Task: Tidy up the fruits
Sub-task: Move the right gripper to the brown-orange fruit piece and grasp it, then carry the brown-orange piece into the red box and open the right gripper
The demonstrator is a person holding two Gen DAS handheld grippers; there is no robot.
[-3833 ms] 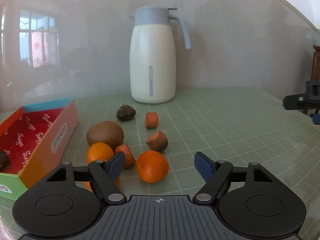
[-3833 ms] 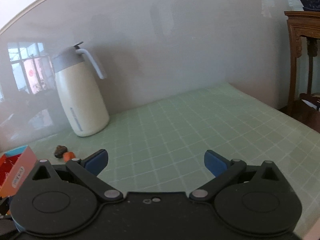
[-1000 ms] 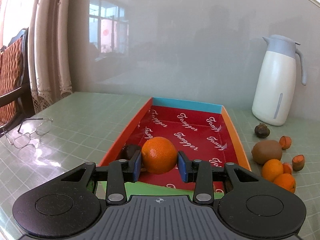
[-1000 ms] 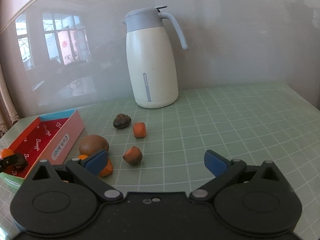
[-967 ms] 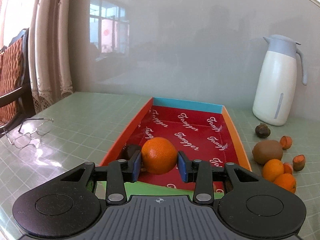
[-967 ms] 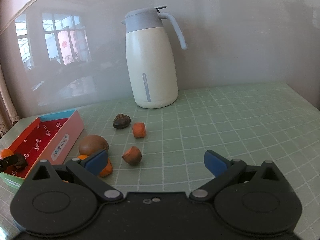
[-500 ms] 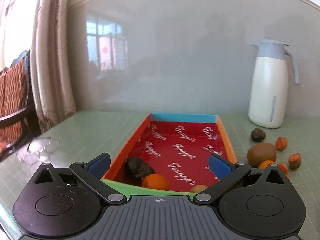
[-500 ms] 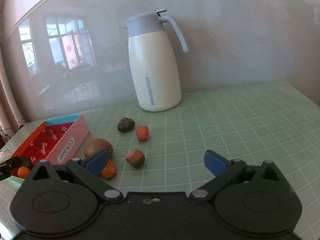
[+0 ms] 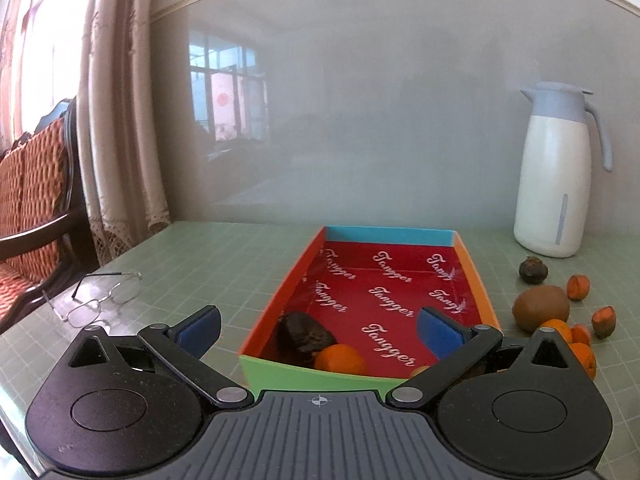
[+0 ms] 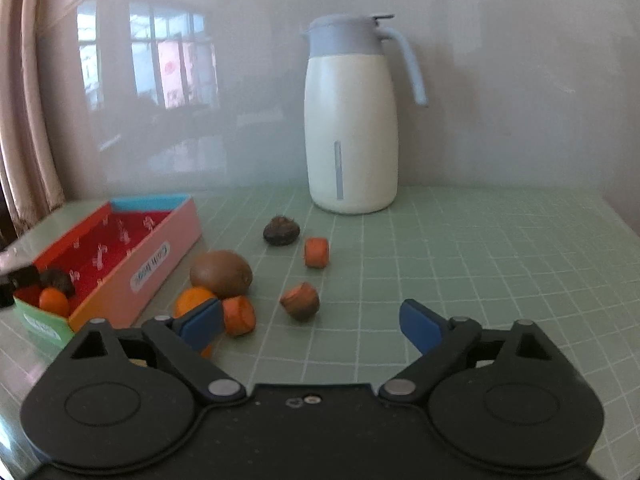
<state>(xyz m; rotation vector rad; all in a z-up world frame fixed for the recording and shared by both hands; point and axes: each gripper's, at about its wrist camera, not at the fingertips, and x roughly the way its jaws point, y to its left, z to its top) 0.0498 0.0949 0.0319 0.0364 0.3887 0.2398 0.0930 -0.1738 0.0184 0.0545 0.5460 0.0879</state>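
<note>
In the left wrist view my left gripper (image 9: 318,330) is open and holds nothing, just short of the box's green front wall (image 9: 320,376). Inside the box, near that wall, an orange (image 9: 340,358) lies beside a dark fruit (image 9: 306,334). In the right wrist view my right gripper (image 10: 310,324) hangs over the table with its jaws closing on nothing. A brown-orange fruit piece (image 10: 300,302) lies just ahead of it. Left of that piece are a kiwi (image 10: 220,274), an orange (image 10: 194,298) and an orange chunk (image 10: 239,316). Farther back are another chunk (image 10: 317,252) and a dark round fruit (image 10: 281,231).
A white jug (image 10: 352,120) with a grey-blue lid stands at the back by the wall. The box (image 10: 160,264) sits left of the loose fruit. A pair of glasses (image 9: 100,300) lies left of the box, and a chair (image 9: 32,200) stands past the table's left edge.
My left gripper let go of the orange, which now lies in the box near the front wall, and drew back. My right gripper came closer to the loose fruit and its jaws narrowed a little.
</note>
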